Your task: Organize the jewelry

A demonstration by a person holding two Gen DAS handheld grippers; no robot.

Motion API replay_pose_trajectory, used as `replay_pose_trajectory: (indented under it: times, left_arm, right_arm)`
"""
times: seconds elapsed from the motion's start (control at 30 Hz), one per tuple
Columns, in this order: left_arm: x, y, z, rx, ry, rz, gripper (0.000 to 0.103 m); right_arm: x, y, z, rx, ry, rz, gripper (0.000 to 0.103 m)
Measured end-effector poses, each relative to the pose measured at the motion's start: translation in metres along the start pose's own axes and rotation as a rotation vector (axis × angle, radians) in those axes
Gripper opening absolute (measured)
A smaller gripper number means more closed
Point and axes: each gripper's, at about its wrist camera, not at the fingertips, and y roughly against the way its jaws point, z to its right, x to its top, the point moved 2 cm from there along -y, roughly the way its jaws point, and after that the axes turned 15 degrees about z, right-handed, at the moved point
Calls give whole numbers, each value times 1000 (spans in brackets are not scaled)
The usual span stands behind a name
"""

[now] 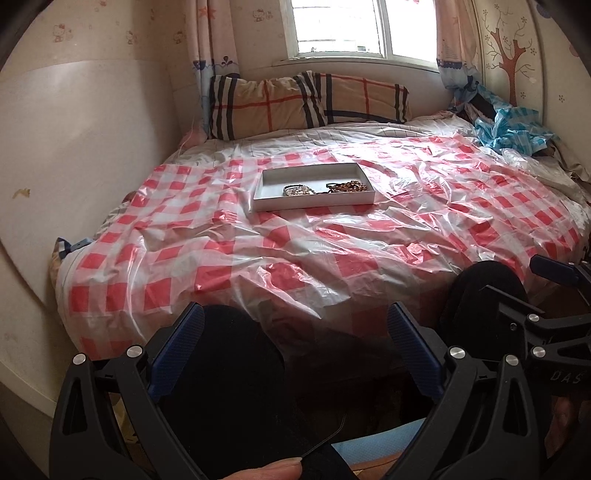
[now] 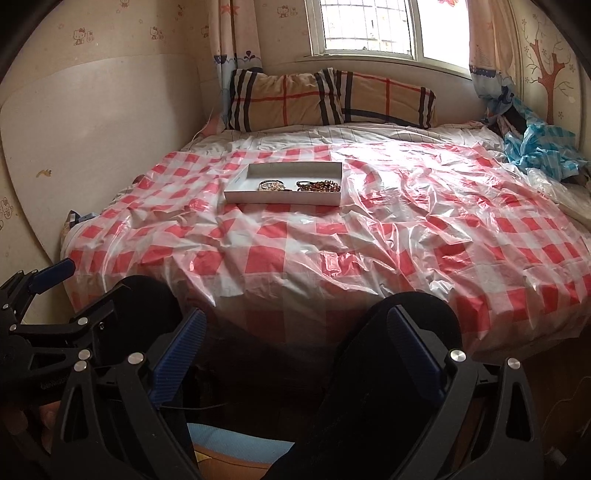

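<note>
Looking along your left tongs (image 1: 295, 347), you see their two blue-padded fingers (image 1: 183, 345) spread wide with nothing between them, hovering above your dark-clad knee at the foot of the bed (image 1: 207, 258). Your right tongs (image 2: 295, 350) stand just as wide and just as empty, over your other knee. Each pair shows at the edge of the other's view, side by side and apart.

Take the white tray (image 1: 314, 202) as your landmark: it sits on the bed's red-and-white checked plastic sheet (image 1: 406, 221), well beyond both tongs, toward the window end. Inside the tray, against its near wall, lie two pieces of jewelry: a pale beaded bracelet (image 1: 297, 190) on the left and a brown beaded bracelet (image 1: 349, 185) just to its right, the two close together. The far half of the tray holds nothing.

Behind the tray, two plaid pillows (image 1: 306, 101) lean at the head of the bed, under the window (image 1: 343, 26). To the tray's far right, at the bed's corner, lies a crumpled blue-and-white plastic sheet (image 1: 506, 127) near a wall with a painted tree (image 1: 511, 62). To the tray's left, a pale rounded board (image 1: 85, 147) stands against the wallpapered wall. A fingertip of yours (image 1: 266, 470) shows at the bottom edge of the left view.
</note>
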Motion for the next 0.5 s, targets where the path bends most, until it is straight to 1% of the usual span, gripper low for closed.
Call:
replay_pose_trajectory:
  times: [0.27,0.5]
  left_arm:
    - [-5,5,-1,6,18,-8,95]
    - [-6,7,4,1,4,-4,95]
  right_arm:
    - [-4,4,0,-3,-5,-7,95]
    - [-5,5,-1,-3,-6,-6,95]
